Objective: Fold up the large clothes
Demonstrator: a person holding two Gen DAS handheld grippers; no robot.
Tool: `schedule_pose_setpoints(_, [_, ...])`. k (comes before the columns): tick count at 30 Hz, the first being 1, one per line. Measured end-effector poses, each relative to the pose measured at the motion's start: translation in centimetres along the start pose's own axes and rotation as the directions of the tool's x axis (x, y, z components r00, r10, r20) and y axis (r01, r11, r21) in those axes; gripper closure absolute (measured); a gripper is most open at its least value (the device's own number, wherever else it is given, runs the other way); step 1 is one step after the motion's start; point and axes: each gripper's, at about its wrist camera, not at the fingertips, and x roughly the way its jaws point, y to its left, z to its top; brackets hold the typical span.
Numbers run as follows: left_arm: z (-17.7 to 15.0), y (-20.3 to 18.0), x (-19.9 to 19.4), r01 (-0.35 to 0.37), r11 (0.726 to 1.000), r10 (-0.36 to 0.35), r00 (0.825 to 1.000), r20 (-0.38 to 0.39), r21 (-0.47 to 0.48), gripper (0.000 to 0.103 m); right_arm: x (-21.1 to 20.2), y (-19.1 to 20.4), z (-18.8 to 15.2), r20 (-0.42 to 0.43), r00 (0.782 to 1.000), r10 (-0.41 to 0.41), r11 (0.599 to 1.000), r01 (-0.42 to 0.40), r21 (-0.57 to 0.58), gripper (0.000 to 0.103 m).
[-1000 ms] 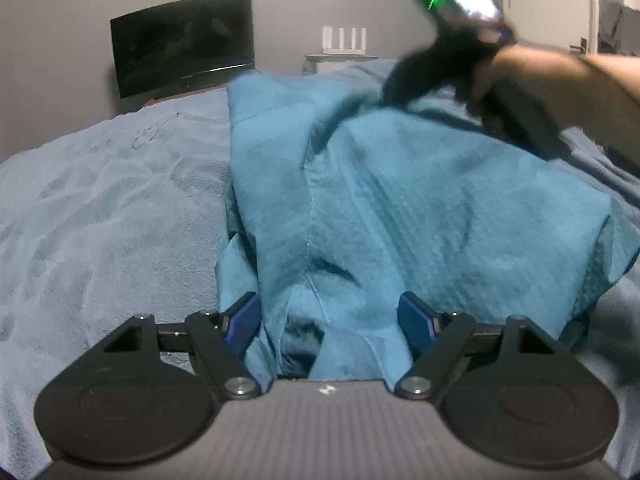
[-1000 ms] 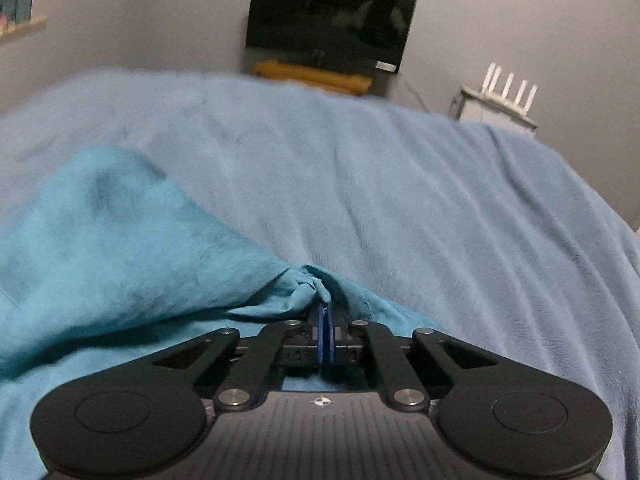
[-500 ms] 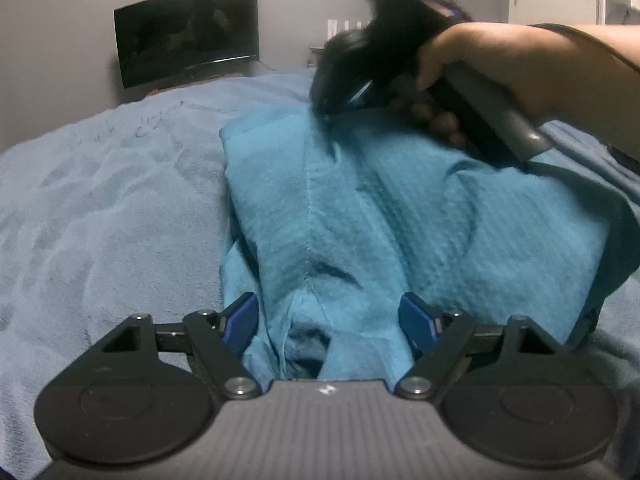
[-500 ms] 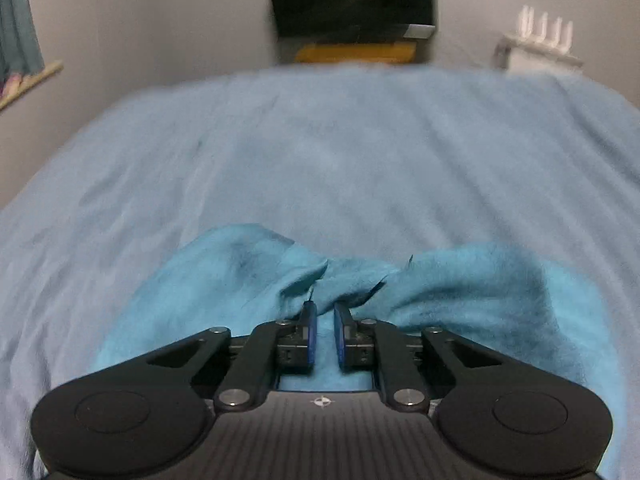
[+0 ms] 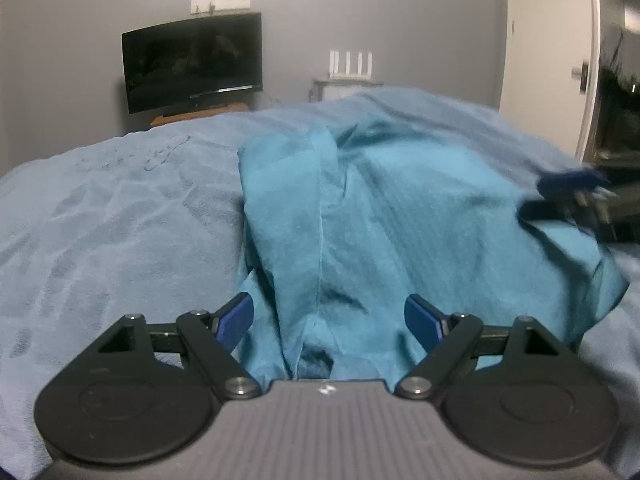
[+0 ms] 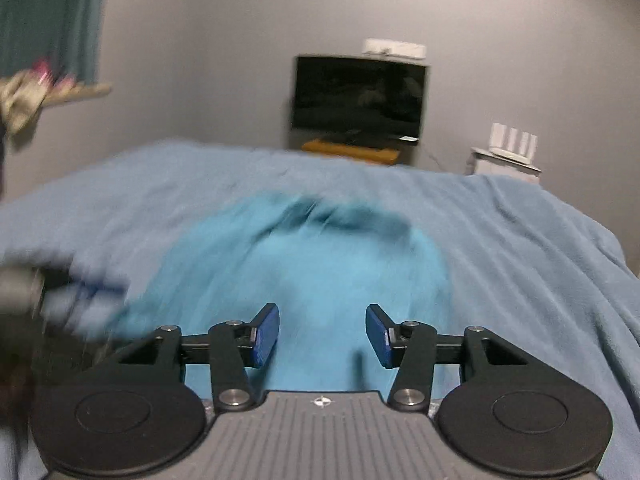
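The teal garment (image 5: 400,216) lay on the bed (image 5: 100,220), bunched between the left gripper's (image 5: 329,318) parted jaws, while the right gripper's (image 6: 322,334) jaws were opening, clamping nothing.

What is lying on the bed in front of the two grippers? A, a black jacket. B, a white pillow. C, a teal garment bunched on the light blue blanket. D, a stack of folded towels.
C: a teal garment lies rumpled on the light blue blanket, seen from both wrist views.
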Motion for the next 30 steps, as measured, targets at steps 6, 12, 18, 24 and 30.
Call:
schedule_pose_setpoints(6, [-2.1, -0.1, 2.7, -0.054, 0.997, 0.059, 0.994, -0.093, 0.052, 0.013, 2.9, 0.7, -6.4, -0.010, 0.999, -0.032, 0.995, 0.033, 0.090, 0.053])
schedule_pose_setpoints(12, [-2.4, -0.3, 3.0, -0.070, 0.994, 0.076, 0.994, -0.078, 0.083, 0.012, 2.5, 2.2, -7.5, 0.041, 0.995, -0.090, 0.992, 0.086, 0.090, 0.052])
schedule_pose_setpoints(18, [-2.5, 0.7, 3.3, -0.043, 0.999, 0.046, 0.994, -0.094, 0.031, 0.009, -1.4, 1.4, -8.5, 0.039, 0.990, -0.135, 0.987, 0.131, 0.091, 0.051])
schedule_pose_setpoints(24, [-2.6, 1.7, 3.2, -0.044, 0.999, 0.043, 0.994, -0.100, -0.003, 0.005, 1.1, 0.1, -8.9, -0.071, 0.987, -0.146, 0.965, 0.158, 0.207, 0.034])
schedule_pose_setpoints(30, [-2.6, 1.6, -0.7, -0.047, 0.992, 0.034, 0.994, -0.107, -0.119, 0.001, -2.9, 0.5, -8.6, -0.010, 0.988, -0.154, 0.938, 0.149, 0.313, 0.019])
